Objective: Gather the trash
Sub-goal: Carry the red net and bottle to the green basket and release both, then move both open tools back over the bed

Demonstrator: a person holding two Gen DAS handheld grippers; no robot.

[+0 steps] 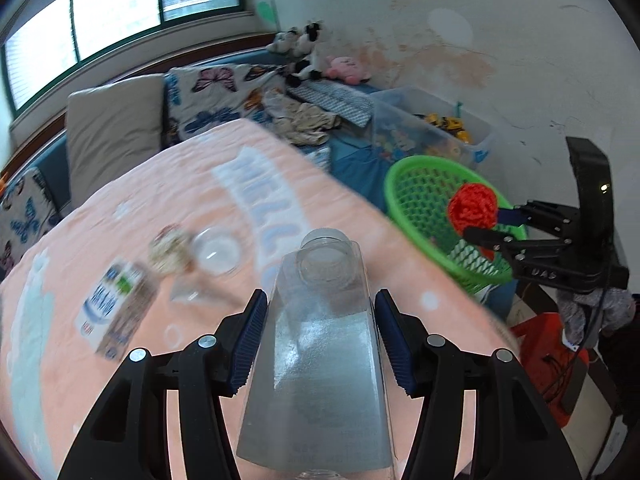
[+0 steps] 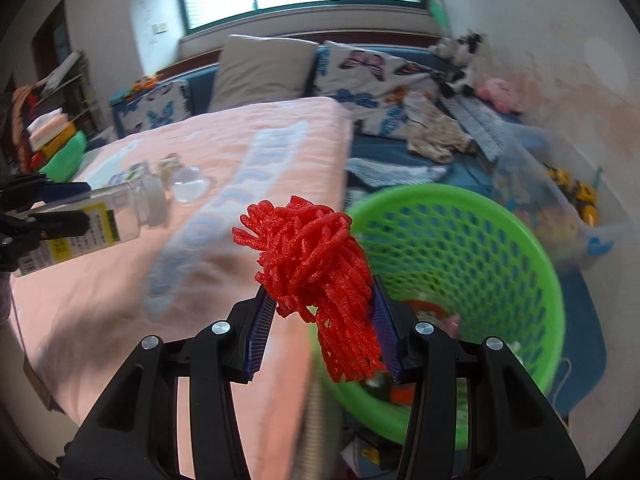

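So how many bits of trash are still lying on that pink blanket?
3 that I can make out: a milk carton, a crumpled wrapper beside it, and a clear plastic cup next to that. The view is blurred, so smaller scraps may be hidden.

The pink blanket-covered bed (image 1: 132, 208) carried a milk carton (image 1: 114, 312), a crumpled wrapper (image 1: 170, 250) and a clear plastic cup (image 1: 216, 252), all ahead-left of the left gripper (image 1: 318, 336).

The bottle's (image 1: 316, 360) base was cut off by the left view's lower edge. The carton (image 1: 114, 312) and wrapper (image 1: 170, 250) were smeared by blur. The red net (image 2: 320, 280) hid part of the basket's (image 2: 520, 240) contents, which stayed indistinct.
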